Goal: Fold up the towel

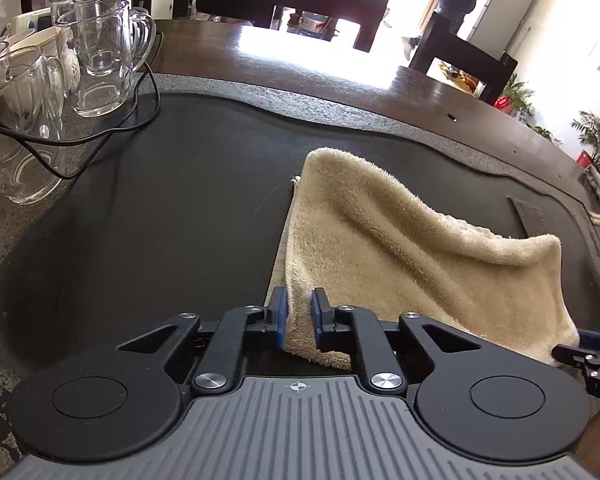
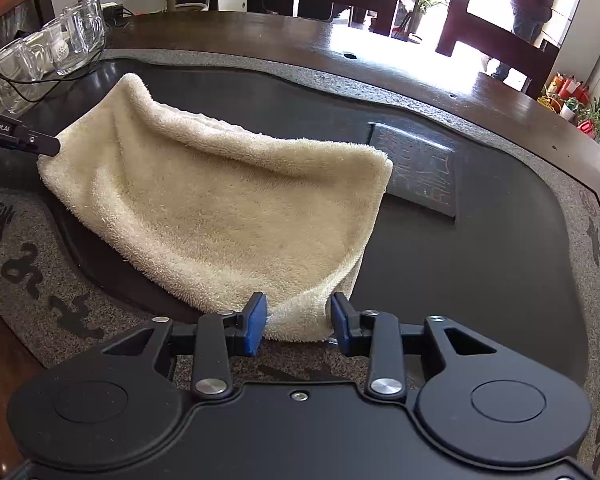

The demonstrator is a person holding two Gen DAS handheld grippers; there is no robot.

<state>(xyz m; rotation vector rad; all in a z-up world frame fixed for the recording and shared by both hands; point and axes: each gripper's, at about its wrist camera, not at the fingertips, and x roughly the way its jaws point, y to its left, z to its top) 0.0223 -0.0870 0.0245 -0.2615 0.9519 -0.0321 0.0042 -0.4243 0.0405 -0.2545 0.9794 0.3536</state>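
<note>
**Towel gripped at both near corners, fold under way but not laid down**

Cream terry-cloth towel (image 2: pixel 220 208) fills the centre of the right wrist view, lifted off the dark recessed stone tray (image 2: pixel 500 272) along its near edge and sagging in a shallow hammock between two grips. Its far part appears doubled over, with a rounded fold line running from upper left toward the middle right of that frame, so one fold seems to be at least partly formed; I cannot tell how much cloth rests flat beneath.

At the bottom centre of the left wrist view, the left gripper (image 1: pixel 299 320) has its blue pads pinching a towel corner, the fabric bunched tightly between them. At the bottom centre of the right wrist view, the right gripper (image 2: pixel 299 322) stands wider, with the other near corner gathered between its pads and cloth touching both; it looks held.

What remains, as I judge it: carrying the lifted edge across to meet the opposite edge, lining up the corners, lowering the cloth flat on the tray and letting go. Clear glass mugs (image 1: pixel 100 48) in the upper left stand well apart from the towel.
</note>
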